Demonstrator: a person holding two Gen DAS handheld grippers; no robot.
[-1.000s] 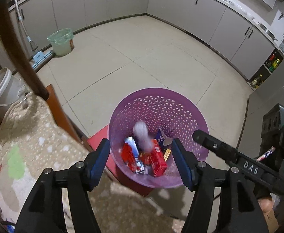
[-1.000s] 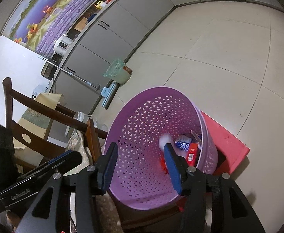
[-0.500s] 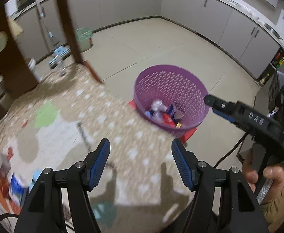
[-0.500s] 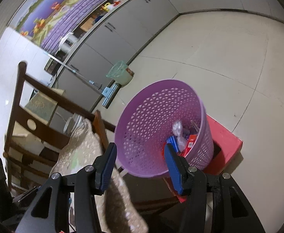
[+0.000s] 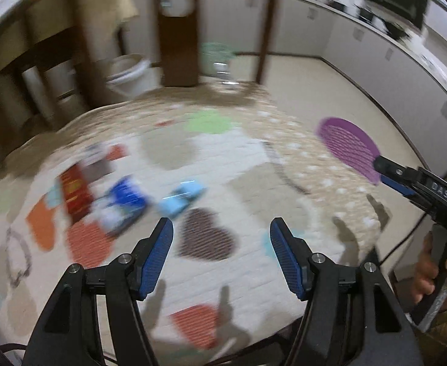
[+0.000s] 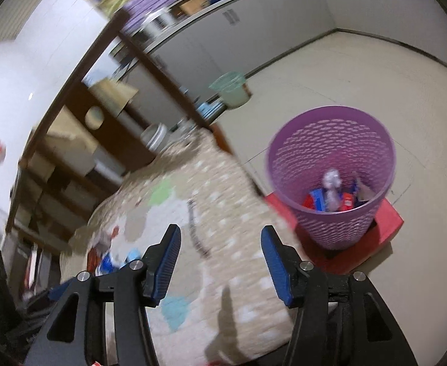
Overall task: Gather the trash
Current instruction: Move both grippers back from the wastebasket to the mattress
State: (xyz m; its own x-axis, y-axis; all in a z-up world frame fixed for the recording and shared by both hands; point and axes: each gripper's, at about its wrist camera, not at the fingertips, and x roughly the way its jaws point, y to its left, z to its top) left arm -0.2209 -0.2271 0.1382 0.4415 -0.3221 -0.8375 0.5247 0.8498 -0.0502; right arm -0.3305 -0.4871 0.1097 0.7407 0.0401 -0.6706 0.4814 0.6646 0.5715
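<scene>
Judging progress: your purple perforated plastic basket [image 6: 330,177] holds several wrappers; blurred blue and red packets [image 5: 125,198] remain on the patterned desk [image 5: 223,158]; left gripper [image 5: 222,253] empty, jaws apart; right gripper [image 6: 220,262] empty, opening.

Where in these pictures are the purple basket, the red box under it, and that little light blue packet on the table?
purple basket [image 6: 330,140]: right wrist view, inner back wall.
red box [image 6: 388,222]: right wrist view, right-hand top edge.
light blue packet [image 5: 182,196]: left wrist view, blurred middle of its top face.
</scene>
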